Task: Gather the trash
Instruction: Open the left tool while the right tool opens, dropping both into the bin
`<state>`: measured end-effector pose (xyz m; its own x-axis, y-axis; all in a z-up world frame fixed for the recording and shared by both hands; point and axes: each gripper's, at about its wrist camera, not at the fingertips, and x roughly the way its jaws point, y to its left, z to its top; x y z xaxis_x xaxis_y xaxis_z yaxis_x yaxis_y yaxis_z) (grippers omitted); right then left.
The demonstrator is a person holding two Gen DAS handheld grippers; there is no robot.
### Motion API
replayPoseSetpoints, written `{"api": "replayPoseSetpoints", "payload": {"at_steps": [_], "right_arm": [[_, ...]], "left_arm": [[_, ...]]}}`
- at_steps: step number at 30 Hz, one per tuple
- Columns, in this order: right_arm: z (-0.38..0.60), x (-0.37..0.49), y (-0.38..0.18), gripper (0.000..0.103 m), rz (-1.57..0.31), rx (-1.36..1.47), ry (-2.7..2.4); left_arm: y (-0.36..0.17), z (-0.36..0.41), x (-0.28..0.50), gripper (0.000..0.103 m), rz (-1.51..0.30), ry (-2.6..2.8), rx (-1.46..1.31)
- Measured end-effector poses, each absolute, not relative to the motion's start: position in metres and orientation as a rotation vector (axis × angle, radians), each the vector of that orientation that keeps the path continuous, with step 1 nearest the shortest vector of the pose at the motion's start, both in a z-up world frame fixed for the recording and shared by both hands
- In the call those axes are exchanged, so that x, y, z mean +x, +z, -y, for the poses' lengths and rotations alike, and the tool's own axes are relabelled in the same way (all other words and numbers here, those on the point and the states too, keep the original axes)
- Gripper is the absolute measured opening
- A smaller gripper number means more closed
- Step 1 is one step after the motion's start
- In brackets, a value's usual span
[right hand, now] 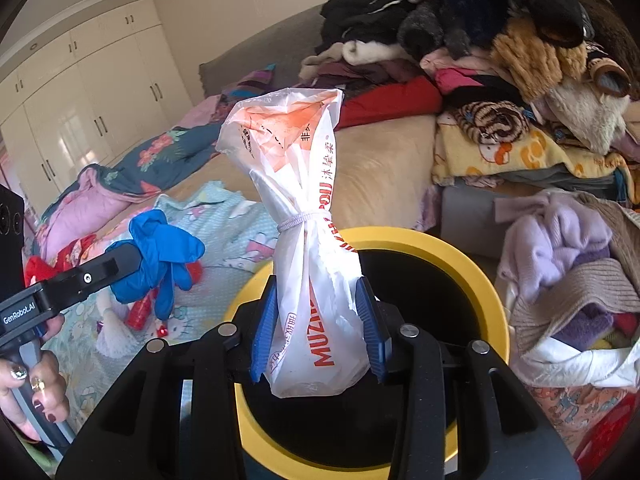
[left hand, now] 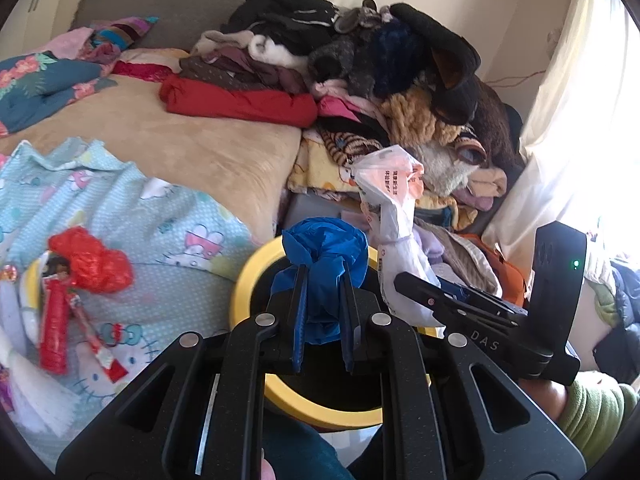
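My left gripper (left hand: 323, 280) is shut on a crumpled blue glove (left hand: 324, 256), held over the yellow rim of a black-lined trash bin (left hand: 248, 276). From the right wrist view the same left gripper (right hand: 138, 256) and blue glove (right hand: 162, 248) hang to the left of the bin (right hand: 480, 280). My right gripper (right hand: 320, 300) is shut on a tied white plastic bag with orange print (right hand: 304, 200), upright above the bin's opening. In the left wrist view that bag (left hand: 394, 216) and the right gripper (left hand: 404, 280) sit just right of the glove.
Red wrappers and other trash (left hand: 80, 280) lie on a light blue cartoon-print sheet (left hand: 160, 216) on the bed. A tall pile of clothes (left hand: 360, 72) fills the far right; more clothes (right hand: 572, 264) sit right of the bin. A hand (right hand: 32, 392) grips the left handle.
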<state>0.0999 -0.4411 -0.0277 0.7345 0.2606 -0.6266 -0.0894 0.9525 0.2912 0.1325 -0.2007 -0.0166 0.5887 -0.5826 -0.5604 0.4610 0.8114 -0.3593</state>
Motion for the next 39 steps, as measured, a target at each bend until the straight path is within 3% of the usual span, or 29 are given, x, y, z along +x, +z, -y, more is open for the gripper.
{"api": "replayPoseSetpoints", "payload": {"at_steps": [20,21,23,26,27,28,31,39], "right_arm": [[0.466,0.103,-0.069,0.043,-0.828,0.316,0.131],[0.468,0.103,-0.071,0.044,-0.83,0.324,0.127],[0.47,0.102,-0.072,0.061,-0.833,0.34,0.122],[0.474,0.101,-0.069,0.066,-0.818,0.355,0.11],[0.473,0.1,-0.067,0.067,-0.809,0.346,0.107],[0.472,0.1,-0.065,0.069,-0.803,0.341,0.108],[0.464,0.097,-0.055,0.072,-0.762,0.314,0.122],[0.434,0.09,-0.029,0.081,-0.664,0.253,0.183]], "left_arm": [[-0.061,0.236,0.15,0.01,-0.835,-0.621,-0.128],[-0.063,0.235,0.151,0.017,-0.84,-0.61,-0.126],[-0.063,0.232,0.151,0.05,-0.833,-0.577,-0.118],[-0.06,0.223,0.146,0.065,-0.806,-0.542,-0.113],[-0.059,0.221,0.143,0.078,-0.795,-0.516,-0.097],[-0.057,0.218,0.141,0.083,-0.787,-0.504,-0.092],[-0.05,0.208,0.132,0.092,-0.745,-0.476,-0.081],[-0.029,0.179,0.114,0.092,-0.621,-0.393,-0.065]]}}
